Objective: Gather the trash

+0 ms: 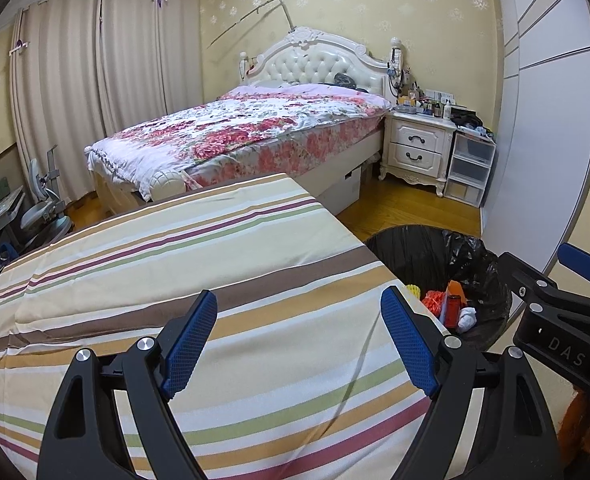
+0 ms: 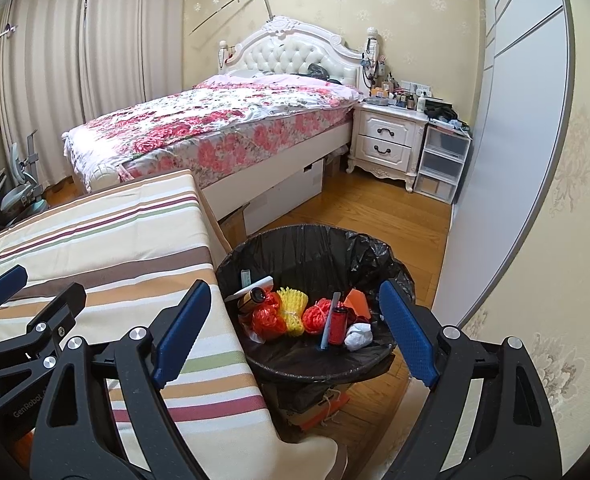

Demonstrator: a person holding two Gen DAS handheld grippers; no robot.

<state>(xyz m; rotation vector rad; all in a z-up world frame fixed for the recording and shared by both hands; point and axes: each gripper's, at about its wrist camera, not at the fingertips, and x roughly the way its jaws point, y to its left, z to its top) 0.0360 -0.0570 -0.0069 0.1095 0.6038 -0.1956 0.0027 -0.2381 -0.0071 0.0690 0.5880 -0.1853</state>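
Note:
A bin lined with a black bag point(image 2: 307, 252) stands on the floor right of the striped table point(image 2: 95, 240). It holds trash: red mesh point(image 2: 269, 316), yellow foam net point(image 2: 293, 308), a white crumpled wad point(image 2: 357, 336), a red can point(image 2: 339, 324). My right gripper point(image 2: 291, 328) is open and empty above the bin. My left gripper point(image 1: 299, 340) is open and empty over the striped table point(image 1: 175, 260). The bin point(image 1: 427, 256) shows at the right in the left wrist view, with the right gripper's body point(image 1: 555, 304) beside it.
A bed with a floral cover point(image 2: 223, 120) stands behind the table. A white nightstand point(image 2: 387, 140) and plastic drawers point(image 2: 441, 160) are at the far right. A wardrobe door point(image 2: 507, 140) lines the right side. Wood floor point(image 2: 355, 208) lies between.

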